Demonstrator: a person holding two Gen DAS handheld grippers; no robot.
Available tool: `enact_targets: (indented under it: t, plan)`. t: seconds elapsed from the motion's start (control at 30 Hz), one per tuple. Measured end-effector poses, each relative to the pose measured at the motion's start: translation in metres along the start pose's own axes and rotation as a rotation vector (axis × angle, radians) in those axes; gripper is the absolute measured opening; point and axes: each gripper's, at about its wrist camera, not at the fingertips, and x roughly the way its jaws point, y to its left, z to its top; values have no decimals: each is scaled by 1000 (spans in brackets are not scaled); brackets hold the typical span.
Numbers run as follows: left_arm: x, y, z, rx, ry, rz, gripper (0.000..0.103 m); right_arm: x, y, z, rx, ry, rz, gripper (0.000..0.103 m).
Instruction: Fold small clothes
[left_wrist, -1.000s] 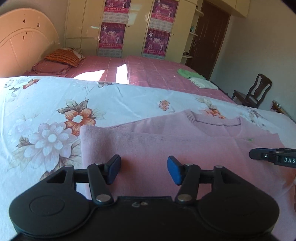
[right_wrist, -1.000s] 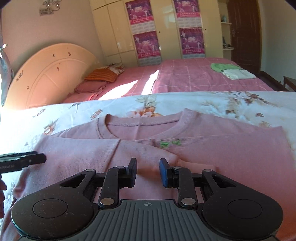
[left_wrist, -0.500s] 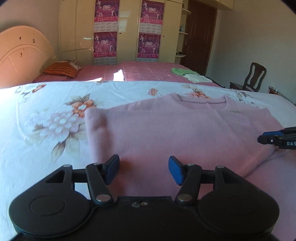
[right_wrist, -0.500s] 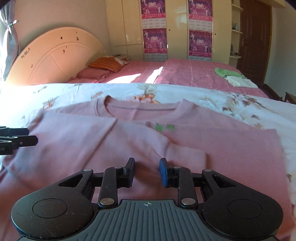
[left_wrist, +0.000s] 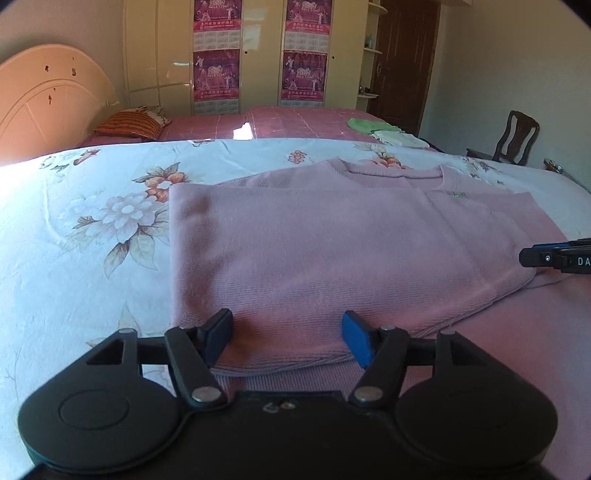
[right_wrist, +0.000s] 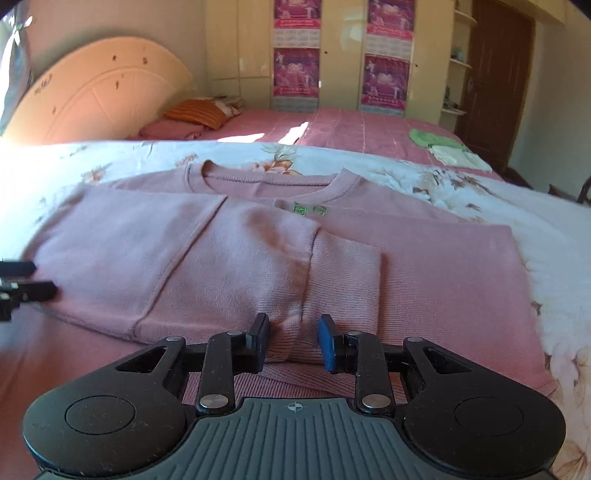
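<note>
A pink knit sweater (left_wrist: 332, 240) lies flat on the floral bedsheet (left_wrist: 92, 221), neck away from me, with its left side and a sleeve folded over the body. My left gripper (left_wrist: 287, 336) hovers at the near folded edge. Its jaws are opening, and the fabric lies under the gap with neither pad pressing on it. In the right wrist view the sweater (right_wrist: 221, 258) shows a small green logo (right_wrist: 309, 210) and the folded sleeve's cuff (right_wrist: 343, 280). My right gripper (right_wrist: 293, 345) stands narrowly open just over that cuff's near edge. Each gripper's tip shows at the edge of the other's view.
Behind the floral sheet is a second bed with a pink cover (left_wrist: 295, 122), an orange pillow (left_wrist: 129, 123), and folded green and white clothes (left_wrist: 384, 131). A wooden chair (left_wrist: 517, 136) stands at the right wall. Wardrobes with posters and a dark door fill the back.
Both grippers have drawn back toward the sweater's near edge, so more of the sweater shows. The left jaws stand wider apart. The right jaws keep the same gap.
</note>
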Motion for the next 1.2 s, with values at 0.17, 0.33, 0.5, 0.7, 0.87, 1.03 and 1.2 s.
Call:
enact_targets:
  t: [0.17, 0.33, 0.5, 0.7, 0.87, 1.03, 1.2]
  plan:
    - [3, 5, -5, 5, 31, -5, 64, 4, -8, 1, 44, 35, 2, 28]
    - [-25, 7, -13, 13, 4, -1, 69, -45, -4, -4, 62, -36, -10, 28]
    - [-60, 13, -44, 19, 35, 31, 71, -93, -17, -36, 88, -18, -47, 28]
    - [-111, 8, -75, -19, 41, 70, 72, -138, -30, -72, 142, 2, -43, 28]
    - [-143, -9, -95, -35, 42, 119, 72, -162, -29, -95, 143, -1, -42, 28]
    - [-176, -36, -117, -35, 31, 153, 76, -200, -40, -111, 160, -37, -44, 47]
    - [-207, -58, -141, -33, 31, 174, 81, -250, -67, -139, 175, -105, -69, 103]
